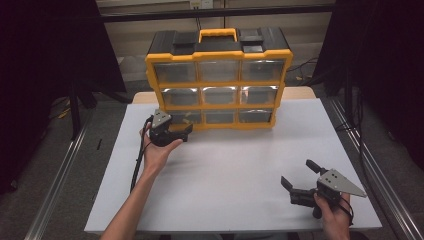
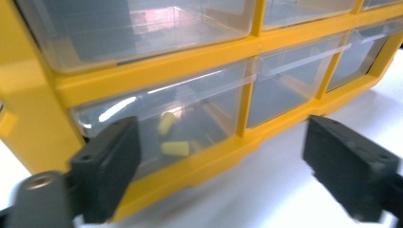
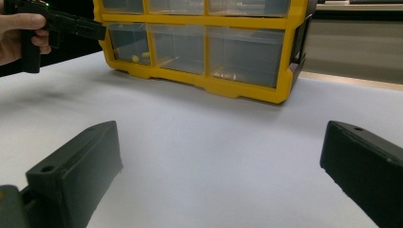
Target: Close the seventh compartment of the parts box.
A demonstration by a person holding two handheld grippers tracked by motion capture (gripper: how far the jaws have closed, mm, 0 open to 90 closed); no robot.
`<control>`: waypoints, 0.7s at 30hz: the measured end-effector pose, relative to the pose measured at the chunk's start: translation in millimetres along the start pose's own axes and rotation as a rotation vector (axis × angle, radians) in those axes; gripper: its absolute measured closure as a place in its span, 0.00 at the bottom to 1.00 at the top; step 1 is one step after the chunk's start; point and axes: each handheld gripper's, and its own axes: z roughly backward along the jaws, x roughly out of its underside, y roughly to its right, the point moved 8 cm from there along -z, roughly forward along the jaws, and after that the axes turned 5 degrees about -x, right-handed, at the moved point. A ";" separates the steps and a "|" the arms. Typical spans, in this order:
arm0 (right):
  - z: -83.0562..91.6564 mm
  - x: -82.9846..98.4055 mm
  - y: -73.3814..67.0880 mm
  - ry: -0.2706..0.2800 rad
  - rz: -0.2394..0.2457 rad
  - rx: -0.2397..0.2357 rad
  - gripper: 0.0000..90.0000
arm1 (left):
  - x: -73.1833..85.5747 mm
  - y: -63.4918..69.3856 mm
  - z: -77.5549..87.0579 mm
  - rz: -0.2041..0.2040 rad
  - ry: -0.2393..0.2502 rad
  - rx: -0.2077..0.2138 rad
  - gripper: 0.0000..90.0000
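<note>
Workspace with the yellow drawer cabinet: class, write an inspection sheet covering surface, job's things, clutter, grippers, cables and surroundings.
Surface: white table, bare in front.
Job's things: yellow drawer cabinet upright at the far edge; two yellow pieces in its bottom-left drawer, shut.
Clutter: nothing seen.
Grippers: left gripper open at that drawer, holding nothing; right gripper open over the table.
Cables: black cable along the left forearm.
Surroundings: dark curtains, floor rails.
</note>
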 end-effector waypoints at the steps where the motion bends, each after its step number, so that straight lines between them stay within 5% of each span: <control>1: 0.2 0.1 -0.1 -0.001 0.000 0.000 0.00 | 0.3 -0.6 2.0 -0.015 -0.001 -0.007 0.10; 7: 0.9 0.2 0.4 -0.001 -0.007 0.003 0.00 | 5.0 -2.0 13.0 -0.045 0.022 -0.030 0.07; 17: 0.6 0.3 0.9 -0.003 -0.004 0.004 0.00 | 7.5 0.5 33.4 0.014 0.073 -0.012 0.04; 21: 1.7 0.1 2.1 0.000 0.000 0.006 0.00 | 8.0 2.9 42.8 -0.013 0.103 -0.011 0.03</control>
